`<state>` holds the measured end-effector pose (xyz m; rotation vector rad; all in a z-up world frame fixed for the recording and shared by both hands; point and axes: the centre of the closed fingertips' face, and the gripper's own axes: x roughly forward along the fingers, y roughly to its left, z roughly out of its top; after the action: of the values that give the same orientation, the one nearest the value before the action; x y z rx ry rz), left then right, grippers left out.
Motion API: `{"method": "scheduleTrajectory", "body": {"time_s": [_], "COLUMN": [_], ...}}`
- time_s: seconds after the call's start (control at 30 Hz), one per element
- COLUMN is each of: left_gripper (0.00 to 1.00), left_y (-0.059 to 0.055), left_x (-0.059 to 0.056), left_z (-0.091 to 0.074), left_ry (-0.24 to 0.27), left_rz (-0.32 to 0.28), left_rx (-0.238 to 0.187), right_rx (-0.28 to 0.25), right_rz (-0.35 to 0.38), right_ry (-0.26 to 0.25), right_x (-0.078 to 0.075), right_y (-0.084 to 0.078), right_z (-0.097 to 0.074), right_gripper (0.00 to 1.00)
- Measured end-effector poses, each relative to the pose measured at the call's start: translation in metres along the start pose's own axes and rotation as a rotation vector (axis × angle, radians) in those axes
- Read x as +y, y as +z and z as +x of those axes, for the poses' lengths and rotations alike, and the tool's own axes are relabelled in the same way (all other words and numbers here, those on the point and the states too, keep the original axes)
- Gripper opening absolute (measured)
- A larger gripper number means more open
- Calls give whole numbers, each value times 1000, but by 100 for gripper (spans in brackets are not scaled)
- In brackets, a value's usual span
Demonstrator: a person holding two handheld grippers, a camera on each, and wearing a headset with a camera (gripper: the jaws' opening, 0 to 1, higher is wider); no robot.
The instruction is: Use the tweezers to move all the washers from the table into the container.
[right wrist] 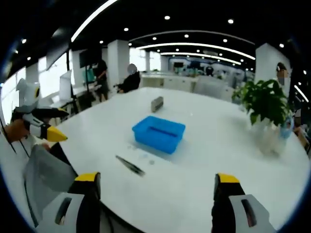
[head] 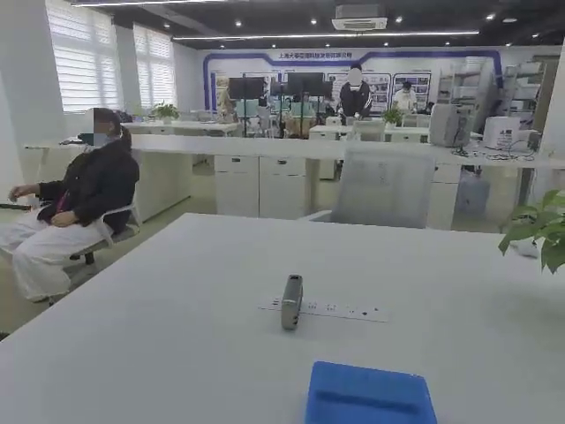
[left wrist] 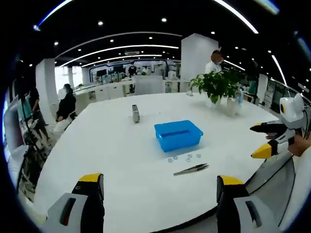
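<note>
Left gripper [left wrist: 159, 179]: jaws were held wide apart, nothing gripped.
Right gripper [right wrist: 158, 178]: likewise spread, nothing gripped.
Tweezers [left wrist: 191, 169]: laid flat on table [left wrist: 112, 160], ungripped.
Washers [left wrist: 184, 158]: scattered between tweezers and container.
Container [left wrist: 178, 134]: blue, set just beyond washers.

No text can be read. A line of characters [head: 322, 55] runs along the top of the blue-framed far wall [head: 494, 58] in the head view, but it is too small and blurred to make out. The display panels [head: 381, 88] below it carry print that is just as illegible. In both gripper views the same wall is only a blur.
</note>
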<state>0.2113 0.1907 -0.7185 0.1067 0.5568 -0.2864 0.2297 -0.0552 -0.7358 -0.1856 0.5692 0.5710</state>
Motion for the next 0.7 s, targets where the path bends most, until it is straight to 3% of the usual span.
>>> {"method": "scheduleTrajectory", "body": {"time_s": [0.7], "left_gripper": [98], "left_y": [4], "left_x": [-1], "left_z": [-1], "left_ry": [11], "left_rz": [15], "left_rx": [-10], "right_rx": [-3], "right_rz": [4], "right_ry": [1], "right_x": [-4], "right_y": [-2], "right_z": [-1], "right_gripper": [93]}}
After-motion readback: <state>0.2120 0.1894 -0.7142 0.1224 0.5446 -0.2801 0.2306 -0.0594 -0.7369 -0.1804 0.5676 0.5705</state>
